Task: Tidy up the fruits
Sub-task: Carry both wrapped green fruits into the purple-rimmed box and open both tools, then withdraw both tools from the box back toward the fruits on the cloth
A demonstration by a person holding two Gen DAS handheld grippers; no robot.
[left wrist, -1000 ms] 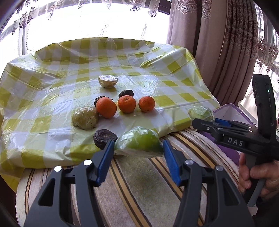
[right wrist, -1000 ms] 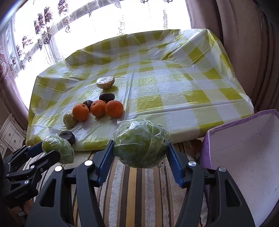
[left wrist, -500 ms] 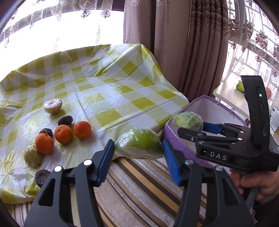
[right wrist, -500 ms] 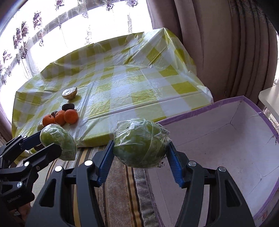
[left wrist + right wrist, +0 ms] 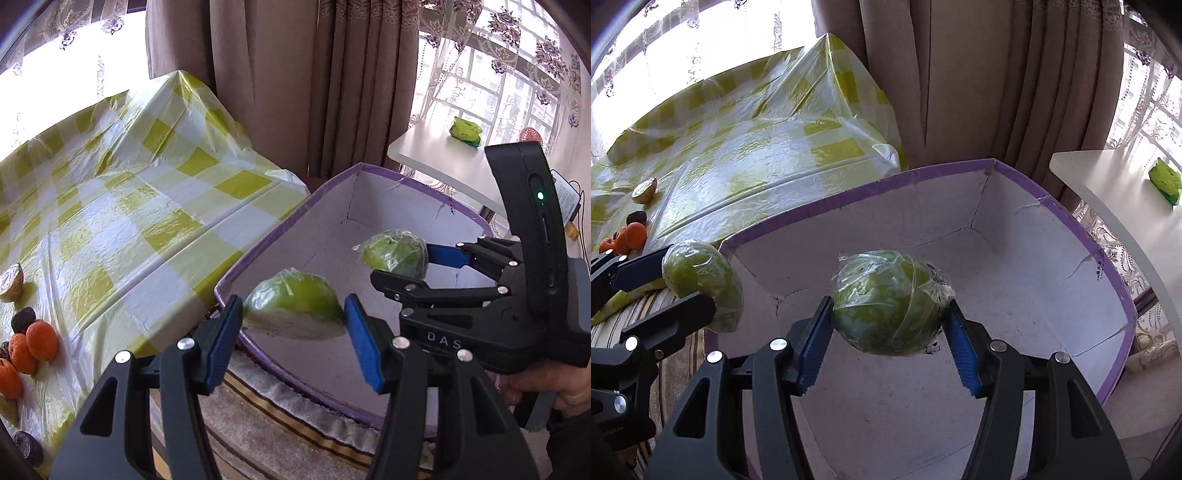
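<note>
Two green fruits wrapped in clear film are in view: a cut one [image 5: 295, 306] at centre of the left wrist view and a round one [image 5: 890, 302] at centre of the right wrist view. One purple-rimmed box [image 5: 1108, 266] fills the middle right. At the left edge of the left wrist view lie three oranges [image 5: 42, 339] (one partly cut off), three dark fruits [image 5: 23, 319] and one pale wrapped half [image 5: 11, 282]. One small green packet [image 5: 464, 131] sits at upper right on one white worktop [image 5: 436, 155].
</note>
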